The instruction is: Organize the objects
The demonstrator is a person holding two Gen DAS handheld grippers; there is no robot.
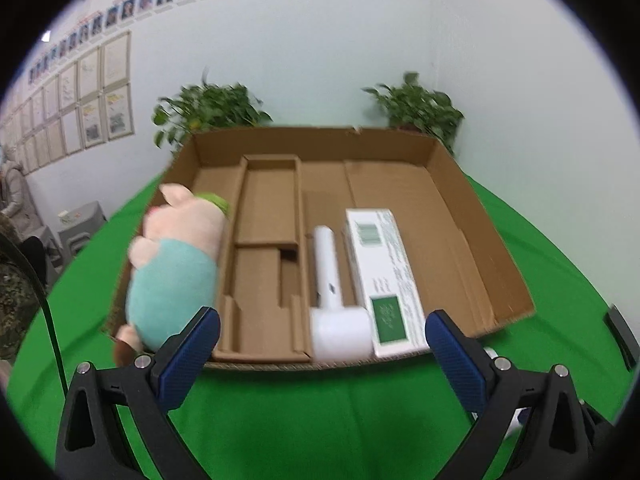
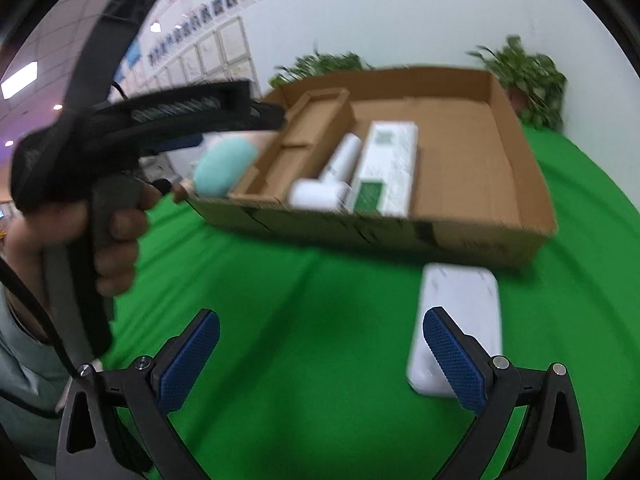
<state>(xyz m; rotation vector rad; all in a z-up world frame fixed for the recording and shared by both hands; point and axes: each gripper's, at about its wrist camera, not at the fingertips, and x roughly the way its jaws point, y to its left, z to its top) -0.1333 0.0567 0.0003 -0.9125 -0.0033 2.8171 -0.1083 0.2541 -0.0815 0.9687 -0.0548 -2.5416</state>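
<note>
A shallow cardboard box (image 1: 472,216) (image 2: 500,160) stands on the green cloth. In it lie a pink plush pig in a teal shirt (image 1: 176,268) (image 2: 224,166) at the left, a white hair dryer (image 1: 332,300) (image 2: 332,176) in the middle and a white-and-green carton (image 1: 384,272) (image 2: 388,164) beside it. A white flat case (image 2: 464,312) lies on the cloth in front of the box. My left gripper (image 1: 322,340) is open and empty just before the box's near edge. My right gripper (image 2: 322,340) is open and empty above the cloth, its right finger (image 2: 452,356) over the case.
A cardboard divider insert (image 1: 268,248) fills the box's left middle. Two potted plants (image 1: 208,112) (image 1: 420,108) stand behind the box against the wall. The person's hand holds the left gripper's handle (image 2: 92,220) at the left of the right wrist view. A grey stool (image 1: 76,224) stands far left.
</note>
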